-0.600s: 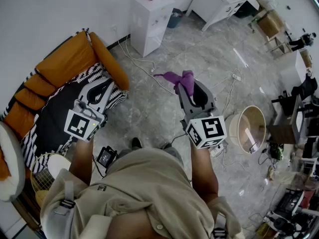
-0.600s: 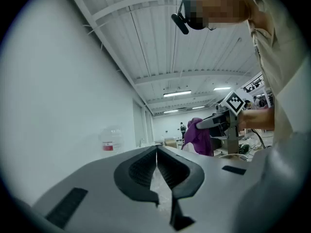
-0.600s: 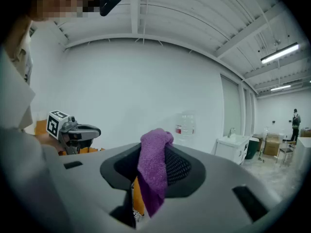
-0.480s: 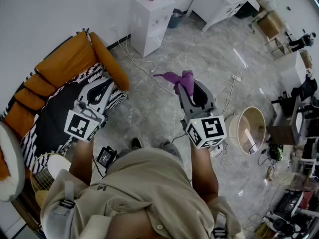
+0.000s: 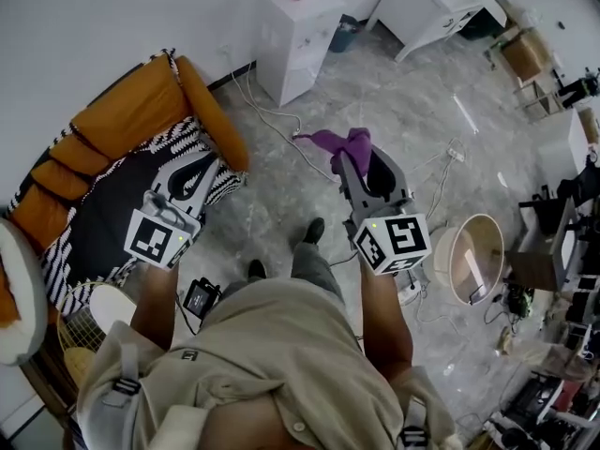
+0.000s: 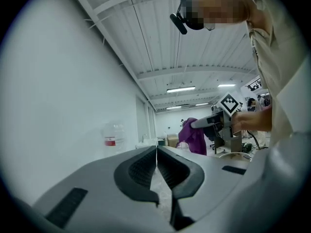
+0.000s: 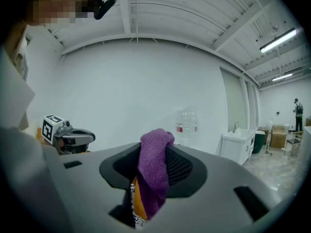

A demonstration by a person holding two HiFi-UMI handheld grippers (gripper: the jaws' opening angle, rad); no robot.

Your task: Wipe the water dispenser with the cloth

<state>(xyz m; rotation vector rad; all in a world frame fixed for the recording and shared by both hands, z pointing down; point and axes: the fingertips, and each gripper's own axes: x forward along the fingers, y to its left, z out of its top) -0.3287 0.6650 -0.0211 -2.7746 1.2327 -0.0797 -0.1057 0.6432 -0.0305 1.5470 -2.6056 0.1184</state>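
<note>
Purple cloth [image 5: 345, 144], judged soft and light, sits clamped in my right gripper [image 5: 358, 160], well short of the water dispenser [image 5: 295, 37] in the head view. Left gripper view: my left gripper [image 6: 156, 155] has its jaws together, empty. Right gripper view: grip sits mid-fold, adequate.

Open floor [image 5: 281, 204] runs ahead to the water dispenser [image 5: 298, 36], crossed only by loose cables [image 5: 265, 112]. A sofa [image 5: 122, 120] closes the left side, and a round basket [image 5: 480, 249] stands near on the right.
</note>
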